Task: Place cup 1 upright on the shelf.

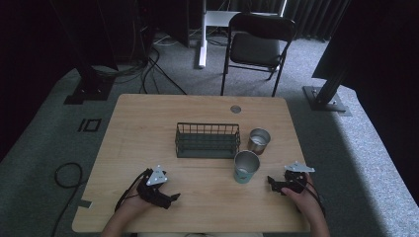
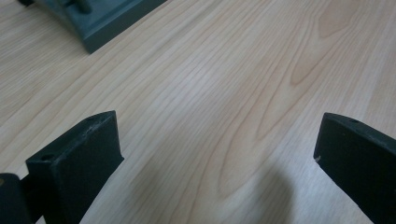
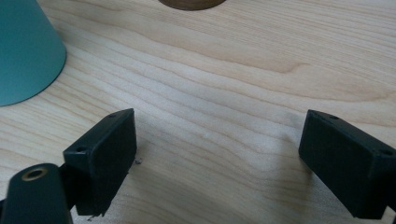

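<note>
A dark green wire basket (image 1: 207, 139) stands mid-table, and a corner of its base (image 2: 102, 18) appears in the left gripper view. Right of it are a steel cup (image 1: 259, 140) and, nearer me, a teal cup (image 1: 246, 166) (image 3: 23, 51). My left gripper (image 1: 172, 198) (image 2: 217, 130) rests low over the front left of the table, jaws wide apart over bare wood. My right gripper (image 1: 272, 182) (image 3: 219, 128) sits just right of the teal cup, open too, holding nothing.
The wooden table (image 1: 148, 123) has a round cable grommet (image 1: 235, 109) near its far edge. A folding chair (image 1: 257, 47) stands beyond the table. A round brown base (image 3: 191, 3) shows at the top of the right gripper view. Cables lie on the carpet at left.
</note>
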The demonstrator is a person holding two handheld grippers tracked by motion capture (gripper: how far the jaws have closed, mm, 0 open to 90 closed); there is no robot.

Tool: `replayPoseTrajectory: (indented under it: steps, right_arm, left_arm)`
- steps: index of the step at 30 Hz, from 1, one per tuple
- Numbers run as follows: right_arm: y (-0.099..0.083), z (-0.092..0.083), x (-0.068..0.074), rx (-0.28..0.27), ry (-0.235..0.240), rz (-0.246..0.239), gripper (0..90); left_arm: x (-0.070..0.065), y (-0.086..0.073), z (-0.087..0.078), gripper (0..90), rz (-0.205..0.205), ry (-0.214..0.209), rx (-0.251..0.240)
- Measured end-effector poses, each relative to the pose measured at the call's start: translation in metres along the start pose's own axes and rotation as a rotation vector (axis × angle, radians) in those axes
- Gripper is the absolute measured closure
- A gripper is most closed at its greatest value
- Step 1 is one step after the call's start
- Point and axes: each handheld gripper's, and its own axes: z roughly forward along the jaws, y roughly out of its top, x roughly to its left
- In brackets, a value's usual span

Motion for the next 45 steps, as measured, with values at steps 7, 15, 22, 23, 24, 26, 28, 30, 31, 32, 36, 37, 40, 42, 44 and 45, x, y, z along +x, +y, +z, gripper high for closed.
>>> replayPoseTrajectory:
  steps: [7,15,22,23,24,26,28,30,31,32,36,37,40,42,44,45]
  right_arm:
    - [0.0,0.0,0.0,0.0,0.0,0.0,11.0]
    - [0.0,0.0,0.0,0.0,0.0,0.0,11.0]
    - [0.0,0.0,0.0,0.0,0.0,0.0,11.0]
    - [0.0,0.0,0.0,0.0,0.0,-0.001,11.0]
    - [0.0,0.0,0.0,0.0,0.0,0.0,11.0]
    - [0.0,0.0,0.0,0.0,0.0,0.0,11.0]
    - [0.0,0.0,0.0,0.0,0.0,0.0,11.0]
    - [0.0,0.0,0.0,0.0,0.0,0.0,11.0]
    - [0.0,0.0,0.0,0.0,0.0,0.0,11.0]
    - [0.0,0.0,0.0,0.0,0.0,0.0,11.0]
    - [0.0,0.0,0.0,0.0,0.0,0.0,11.0]
    - [0.0,0.0,0.0,0.0,0.0,0.0,11.0]
    - [0.0,0.0,0.0,0.0,0.0,-0.001,11.0]
    - [0.0,0.0,0.0,0.0,0.0,0.0,11.0]
    - [0.0,0.0,0.0,0.001,0.0,0.0,11.0]
    - [0.0,0.0,0.0,0.001,0.0,0.001,11.0]
  left_arm:
    - [-0.005,0.007,0.008,1.2,0.018,-0.02,-0.006]
    - [-0.011,0.016,0.017,1.3,0.032,-0.042,-0.011]
    - [-0.015,0.026,0.025,1.3,0.049,-0.063,-0.024]
    - [-0.016,0.028,0.026,1.3,0.052,-0.066,-0.027]
    - [-0.017,0.029,0.027,1.3,0.055,-0.07,-0.03]
    - [-0.018,0.032,0.029,1.3,0.06,-0.078,-0.031]
    - [-0.019,0.033,0.03,1.3,0.06,-0.082,-0.033]
    - [-0.02,0.036,0.032,1.3,0.064,-0.09,-0.039]
    - [-0.021,0.037,0.033,1.3,0.063,-0.093,-0.041]
    - [-0.021,0.038,0.033,1.3,0.064,-0.096,-0.044]
    - [-0.021,0.041,0.035,1.3,0.065,-0.105,-0.048]
    - [-0.022,0.042,0.036,1.3,0.065,-0.109,-0.049]
    - [-0.023,0.046,0.037,1.3,0.072,-0.113,-0.053]
    - [-0.025,0.049,0.039,1.3,0.076,-0.115,-0.06]
    - [-0.025,0.052,0.04,1.3,0.077,-0.122,-0.064]
    - [-0.026,0.053,0.041,1.3,0.078,-0.122,-0.066]
